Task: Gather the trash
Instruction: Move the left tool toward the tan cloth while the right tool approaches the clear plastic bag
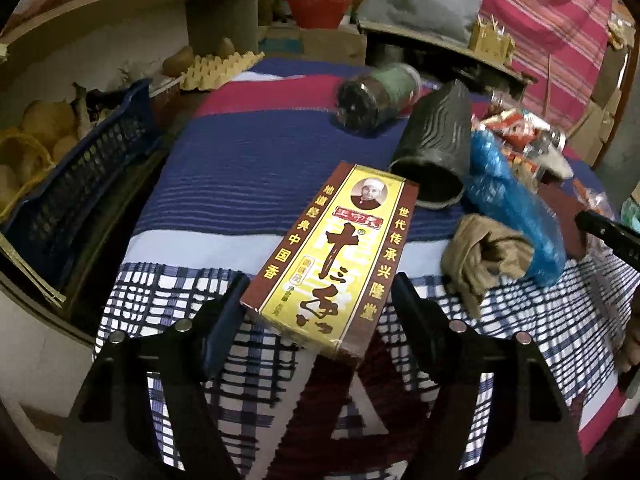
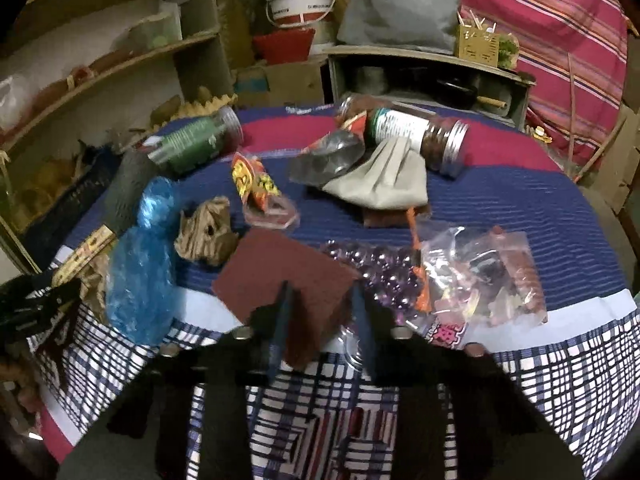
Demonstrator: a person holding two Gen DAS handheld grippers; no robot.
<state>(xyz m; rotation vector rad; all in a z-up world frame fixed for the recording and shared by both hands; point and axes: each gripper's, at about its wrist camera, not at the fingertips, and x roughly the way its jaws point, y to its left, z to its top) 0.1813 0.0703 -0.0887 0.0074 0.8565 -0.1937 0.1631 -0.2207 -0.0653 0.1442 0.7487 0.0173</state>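
On the desk (image 2: 520,216), covered by a blue, red and checked striped cloth, the trash lies scattered. There are two clear cylindrical jars with metal lids: one with a green label (image 2: 192,140) and one with a white-and-green label (image 2: 416,136). Counted singly are one yellow-and-maroon cardboard spice box (image 1: 332,256), one black ribbed cup lying on its side (image 1: 434,152), one crumpled blue plastic bag (image 2: 140,264), one crumpled brown paper wad (image 2: 204,232), one dark red square sheet of rough material (image 2: 280,276), one grey folded cloth pouch (image 2: 384,176), one orange-and-yellow snack wrapper (image 2: 256,184) and one clear zip bag of mixed scraps (image 2: 488,280).

A dark blue plastic crate (image 1: 80,184) stands off the desk's left edge, shelves behind it, and a white bucket (image 2: 300,0) sits at the back.

The left tool (image 1: 316,304) points down at the desk, its jaws spread either side of the spice box's near end; the left pad looks to touch the box corner, the right stands apart. The cup lies just beyond the box's far end.

The right tool (image 2: 320,316) also slopes downward, its jaws drawn in on the near edge of the dark red sheet; whether both pads press it I cannot tell.
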